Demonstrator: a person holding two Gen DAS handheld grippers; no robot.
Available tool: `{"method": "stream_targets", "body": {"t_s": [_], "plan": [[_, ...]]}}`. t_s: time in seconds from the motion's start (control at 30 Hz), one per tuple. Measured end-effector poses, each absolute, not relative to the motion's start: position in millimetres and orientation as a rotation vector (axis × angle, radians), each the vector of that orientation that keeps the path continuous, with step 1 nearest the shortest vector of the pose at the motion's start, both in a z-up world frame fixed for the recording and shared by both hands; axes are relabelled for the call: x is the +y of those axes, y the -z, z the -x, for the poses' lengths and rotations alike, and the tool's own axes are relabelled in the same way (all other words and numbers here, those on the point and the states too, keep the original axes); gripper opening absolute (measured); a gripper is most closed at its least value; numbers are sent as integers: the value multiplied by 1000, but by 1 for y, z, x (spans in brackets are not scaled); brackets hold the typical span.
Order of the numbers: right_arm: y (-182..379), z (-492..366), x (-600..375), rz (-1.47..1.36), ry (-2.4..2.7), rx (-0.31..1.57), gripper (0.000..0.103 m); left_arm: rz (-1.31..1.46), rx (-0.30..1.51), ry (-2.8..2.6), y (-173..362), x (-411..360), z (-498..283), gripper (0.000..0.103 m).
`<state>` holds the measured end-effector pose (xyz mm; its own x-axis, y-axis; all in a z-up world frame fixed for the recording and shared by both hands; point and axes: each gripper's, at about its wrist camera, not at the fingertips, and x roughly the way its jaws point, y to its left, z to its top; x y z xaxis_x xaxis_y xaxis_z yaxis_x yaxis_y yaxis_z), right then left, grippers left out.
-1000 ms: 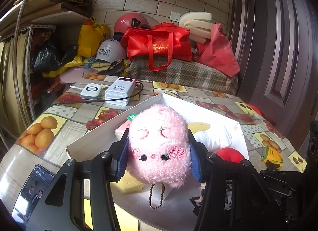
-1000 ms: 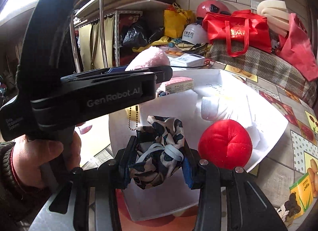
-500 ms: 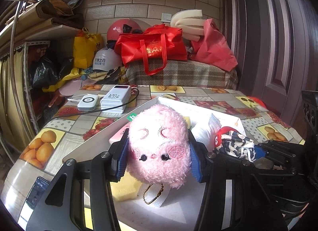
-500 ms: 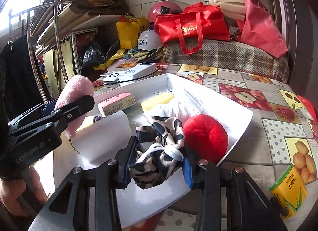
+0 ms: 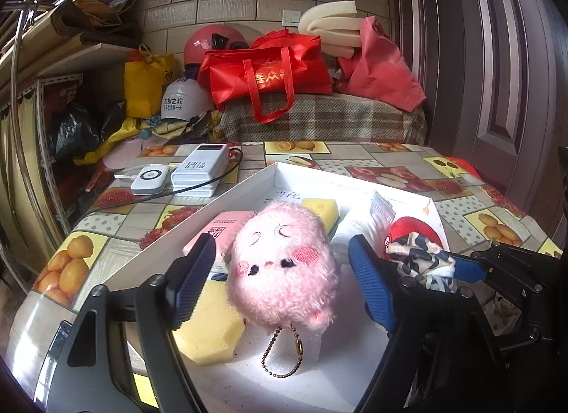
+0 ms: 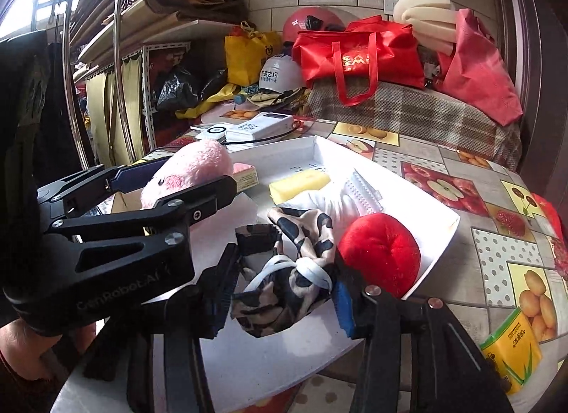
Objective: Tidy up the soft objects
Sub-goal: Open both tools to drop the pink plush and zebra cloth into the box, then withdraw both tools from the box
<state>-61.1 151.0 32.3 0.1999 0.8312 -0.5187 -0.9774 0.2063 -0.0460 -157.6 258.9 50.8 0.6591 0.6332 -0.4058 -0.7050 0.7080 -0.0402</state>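
Item: pink plush (image 5: 284, 264), centre frame over white tray (image 5: 273, 173); our left gripper (image 5: 280, 278) fingers just spread, clear. Right gripper (image 6: 284, 285) loosening around patterned cloth (image 6: 294, 267); we withdraw straight.

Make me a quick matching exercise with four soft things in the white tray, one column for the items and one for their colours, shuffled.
Items:
1. plush toy
2. ball
3. sponge block
4. patterned cloth

Colours:
A. yellow
B. black and cream
C. pink
D. red

Pairs: 1-C, 2-D, 3-A, 4-B
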Motion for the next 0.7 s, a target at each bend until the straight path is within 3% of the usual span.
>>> {"method": "stream_targets", "body": {"t_s": [0.03, 0.13, 0.7], "plan": [[-32, 61, 151, 409, -1305, 423, 86, 193, 366, -770, -52, 257, 160, 102], [-34, 62, 148, 400, -1296, 407, 102, 176, 333, -793, -54, 252, 165, 103], [-34, 59, 146, 389, -1256, 392, 103, 199, 305, -831, -55, 256, 173, 103]]}}
